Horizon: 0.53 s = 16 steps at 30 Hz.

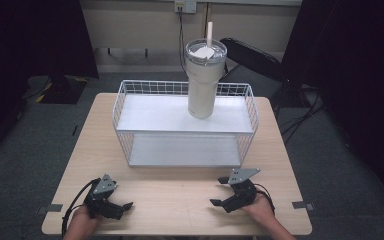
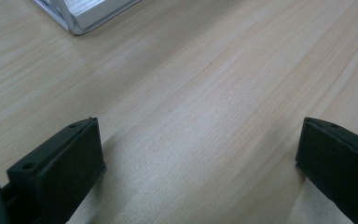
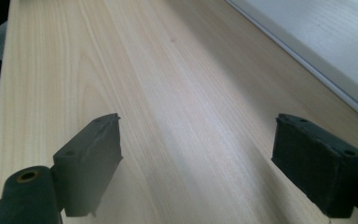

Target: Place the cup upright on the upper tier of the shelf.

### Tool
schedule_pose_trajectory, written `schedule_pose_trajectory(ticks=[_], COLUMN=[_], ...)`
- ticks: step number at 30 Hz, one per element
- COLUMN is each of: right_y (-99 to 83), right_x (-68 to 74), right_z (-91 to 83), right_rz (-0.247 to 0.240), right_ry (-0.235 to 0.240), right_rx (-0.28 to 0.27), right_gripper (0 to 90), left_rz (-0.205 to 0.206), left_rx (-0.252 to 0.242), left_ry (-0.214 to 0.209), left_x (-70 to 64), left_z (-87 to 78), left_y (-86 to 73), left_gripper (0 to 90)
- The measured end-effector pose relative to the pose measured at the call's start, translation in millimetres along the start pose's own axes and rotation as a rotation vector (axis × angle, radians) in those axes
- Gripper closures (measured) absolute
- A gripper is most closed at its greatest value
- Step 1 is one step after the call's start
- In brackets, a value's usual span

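Jaws of the left black two-jaw gripper [image 1: 120, 206] and the right black two-jaw gripper [image 1: 221, 191] stand wide apart, empty, over the pale wooden table [image 1: 180, 200]. Beyond them a white wire two-shelf rack [image 1: 185, 131] carries a cream lidded tumbler with straw [image 1: 203, 80], upright on its top shelf; any writing seems too small to read.

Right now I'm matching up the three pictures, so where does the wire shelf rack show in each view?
High view: the rack stands mid-table, with the tumbler on its upper shelf.
Left gripper view: one corner of the rack at the top left.
Right gripper view: its lower shelf edge runs along the upper right.
Shared landmark: the wooden table.
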State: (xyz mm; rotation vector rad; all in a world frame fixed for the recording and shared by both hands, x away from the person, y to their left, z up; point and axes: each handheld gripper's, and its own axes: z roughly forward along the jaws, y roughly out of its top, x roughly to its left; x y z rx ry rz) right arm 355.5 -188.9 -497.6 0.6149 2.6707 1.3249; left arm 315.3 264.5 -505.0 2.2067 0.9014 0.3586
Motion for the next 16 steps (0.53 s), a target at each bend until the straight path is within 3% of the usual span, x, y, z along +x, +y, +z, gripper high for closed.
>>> schedule_pose_trajectory(ticks=[16], right_y=[-6.0], right_x=[2.4], right_z=[3.3], right_rz=[-0.075], right_ry=[-0.053], right_rx=[0.087], right_gripper=[13.9], left_rz=[0.000], left_rx=[0.000], left_ry=[0.000], left_x=[0.1], left_z=[0.0], left_y=[0.0], left_gripper=[0.0])
